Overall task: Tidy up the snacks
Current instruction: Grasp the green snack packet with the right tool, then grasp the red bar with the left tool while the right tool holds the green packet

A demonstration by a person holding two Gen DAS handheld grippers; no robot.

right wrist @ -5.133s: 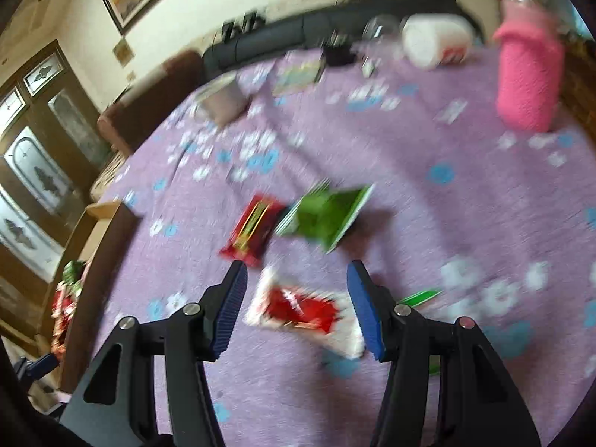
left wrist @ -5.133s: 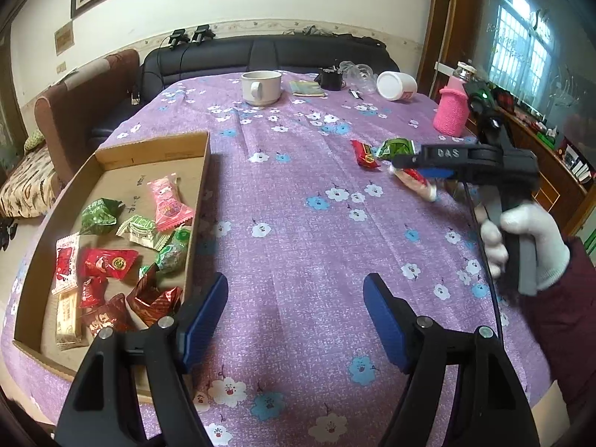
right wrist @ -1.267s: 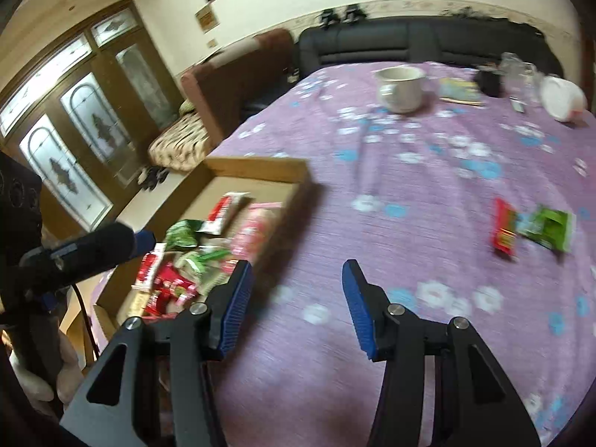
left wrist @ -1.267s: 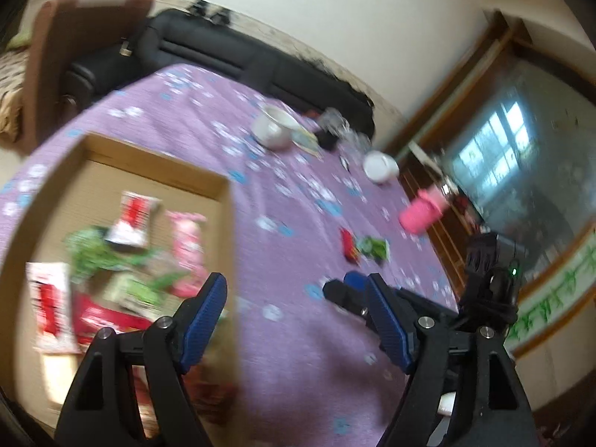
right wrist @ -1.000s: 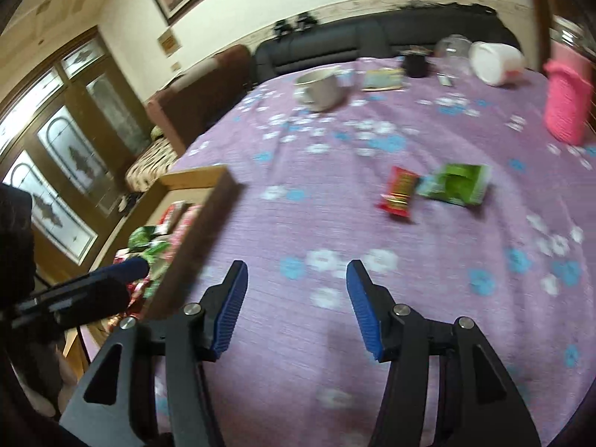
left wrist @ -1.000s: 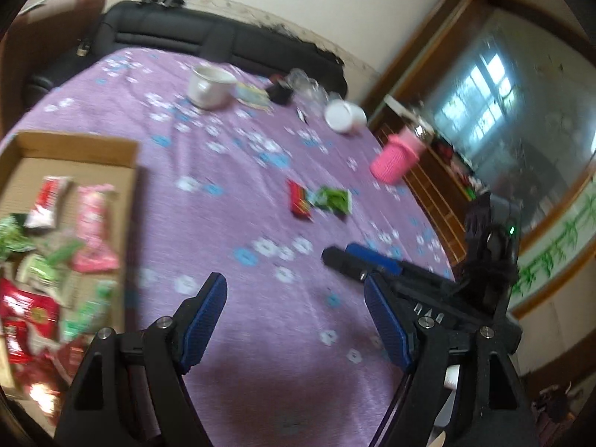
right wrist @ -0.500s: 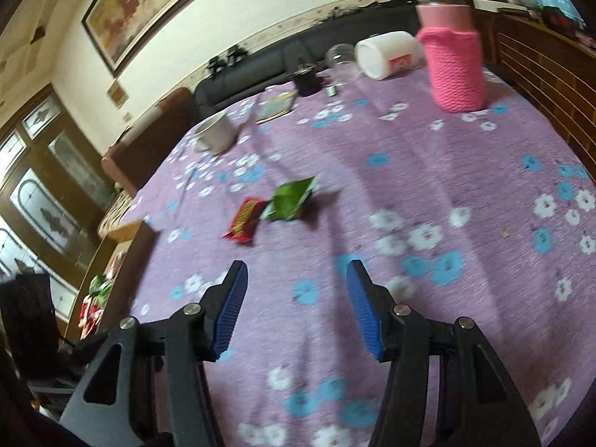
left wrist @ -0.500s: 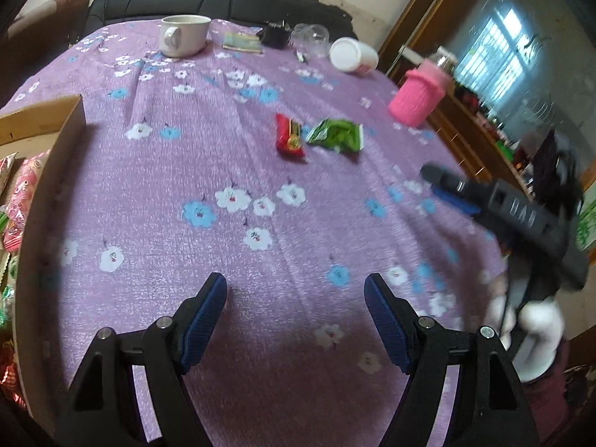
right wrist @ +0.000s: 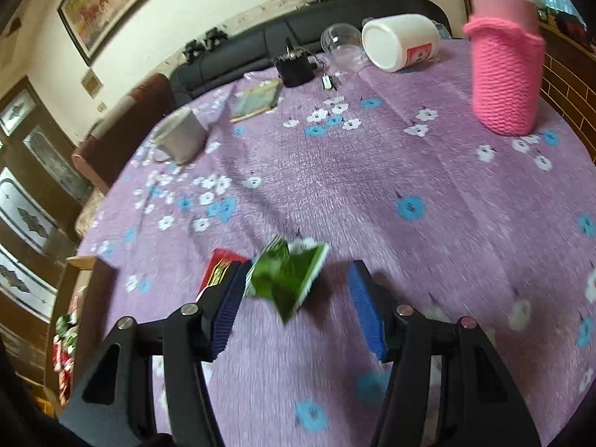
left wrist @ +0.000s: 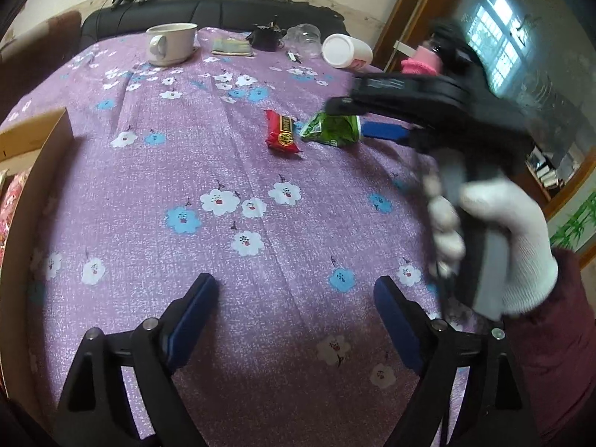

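Two snack packets [left wrist: 282,131] [left wrist: 332,131] lie side by side near table [left wrist: 260,231] middle, almost touching, one packet left of other. Right gripper [right wrist: 294,294] sits around right-hand packet [right wrist: 287,279], fingers wide apart on both sides; other packet [right wrist: 219,270] partly behind its left finger. Left gripper [left wrist: 294,316] nearer to table edge, fingers spread, nothing between. Box [left wrist: 22,171] at left edge of table, snacks inside. At far side: mug [left wrist: 169,43] left, tipped container [left wrist: 344,52] right, covered bottle [right wrist: 506,74] rightmost.
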